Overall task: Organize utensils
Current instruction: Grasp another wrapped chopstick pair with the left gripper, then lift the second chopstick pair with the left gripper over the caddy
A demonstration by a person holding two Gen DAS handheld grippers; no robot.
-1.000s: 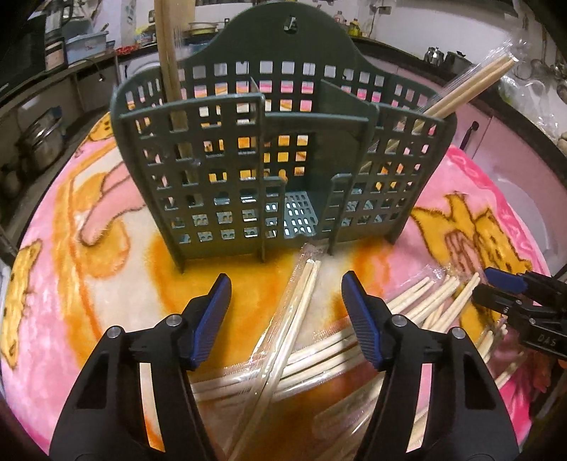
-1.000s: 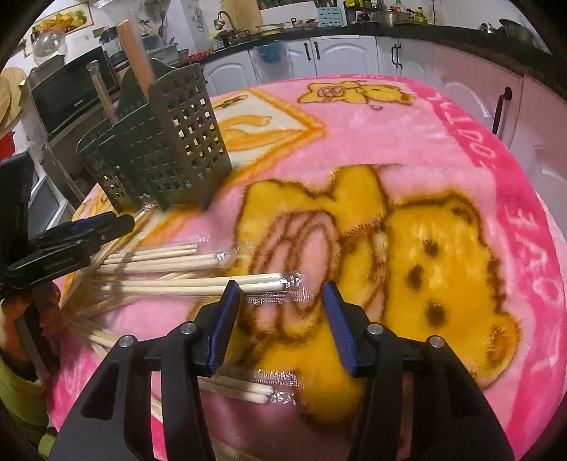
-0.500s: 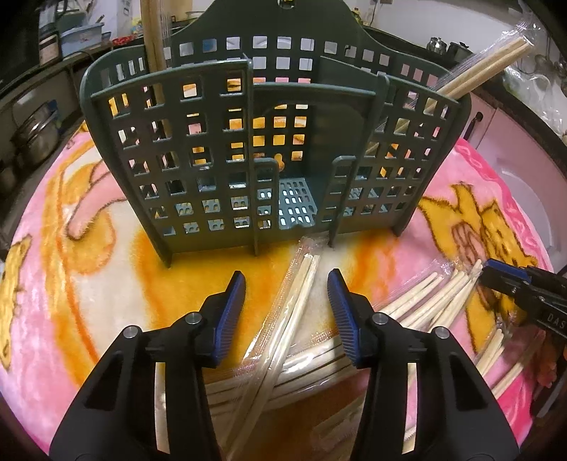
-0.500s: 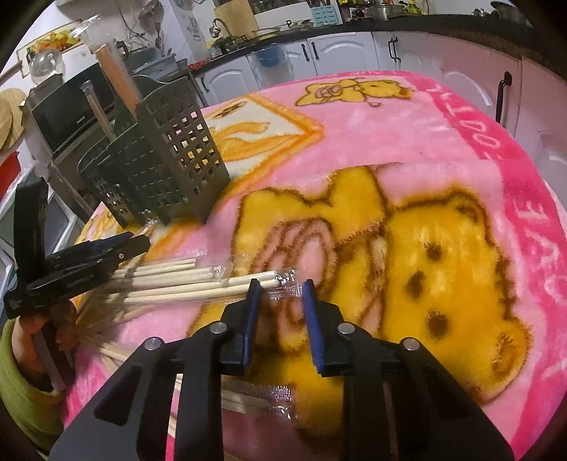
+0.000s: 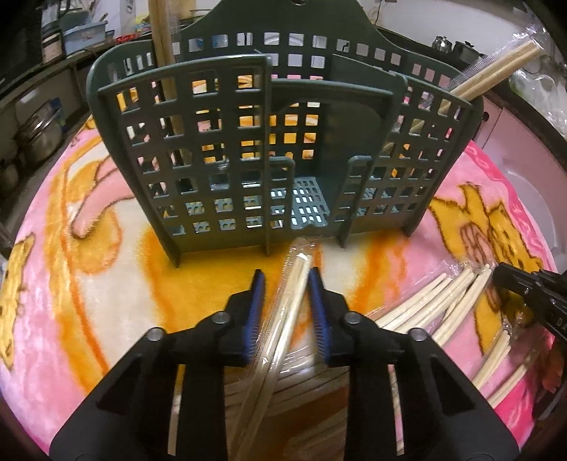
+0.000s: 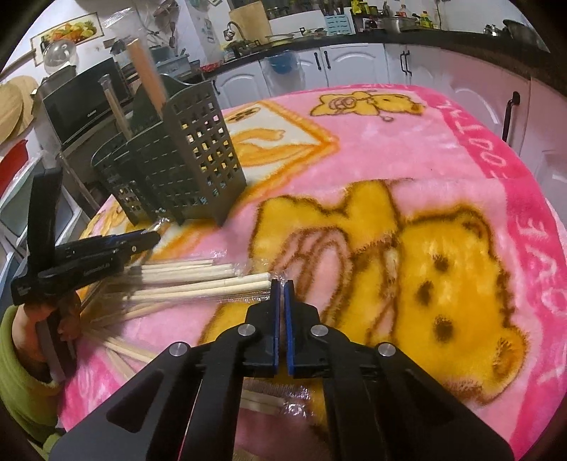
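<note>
A home kitchen. In the right wrist view, white cabinets (image 6: 358,67) with dark handles run under a black counter (image 6: 443,37) from 11 to 2 o'clock. On that counter stand a tap (image 6: 234,30), a chopping board (image 6: 252,16), bottles (image 6: 414,17) and pots (image 6: 515,30). A black microwave (image 6: 79,101) sits at 10 o'clock beneath a food picture (image 6: 67,33) on the wall. In the left wrist view, steel pots (image 5: 37,133) sit on a shelf at 9 o'clock. The table wears a pink bear blanket (image 6: 443,170), a household touch.
</note>
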